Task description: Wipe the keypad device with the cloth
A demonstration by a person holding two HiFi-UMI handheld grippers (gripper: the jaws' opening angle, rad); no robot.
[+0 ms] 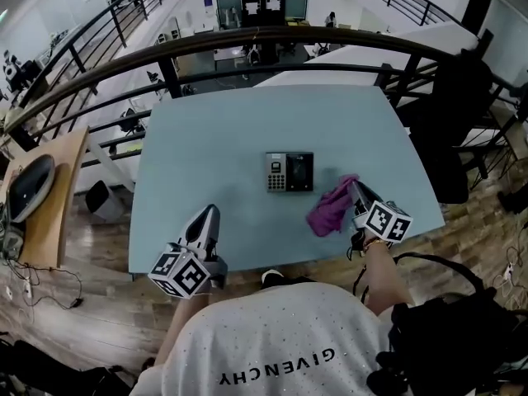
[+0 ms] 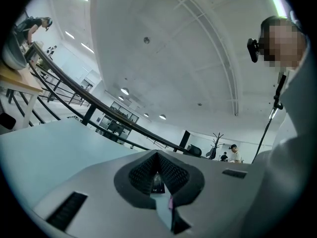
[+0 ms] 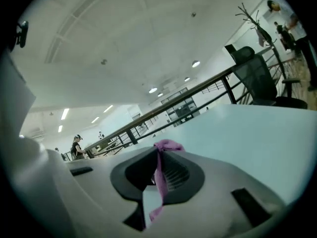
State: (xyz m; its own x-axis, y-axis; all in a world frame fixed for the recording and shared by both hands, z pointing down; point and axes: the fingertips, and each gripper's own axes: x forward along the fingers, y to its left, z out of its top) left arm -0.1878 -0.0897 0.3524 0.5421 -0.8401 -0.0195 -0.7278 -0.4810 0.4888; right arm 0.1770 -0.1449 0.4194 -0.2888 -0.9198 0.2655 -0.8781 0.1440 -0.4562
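Observation:
The keypad device (image 1: 289, 172), dark with a grey key panel on its left half, lies flat at the middle of the light blue table (image 1: 214, 139). A purple cloth (image 1: 332, 207) hangs bunched just right of and nearer than the device, apart from it. My right gripper (image 1: 357, 191) is shut on the cloth; in the right gripper view the cloth (image 3: 159, 170) runs as a strip between the closed jaws of that gripper (image 3: 161, 151). My left gripper (image 1: 210, 215) rests near the table's front left, jaws together and holding nothing. In its own view the left gripper (image 2: 157, 156) is shut.
A dark curved railing (image 1: 247, 38) runs past the table's far edge. A black office chair (image 1: 452, 130) stands at the right. A wooden desk (image 1: 58, 196) is at the left, a black bag (image 1: 450, 324) by my right side.

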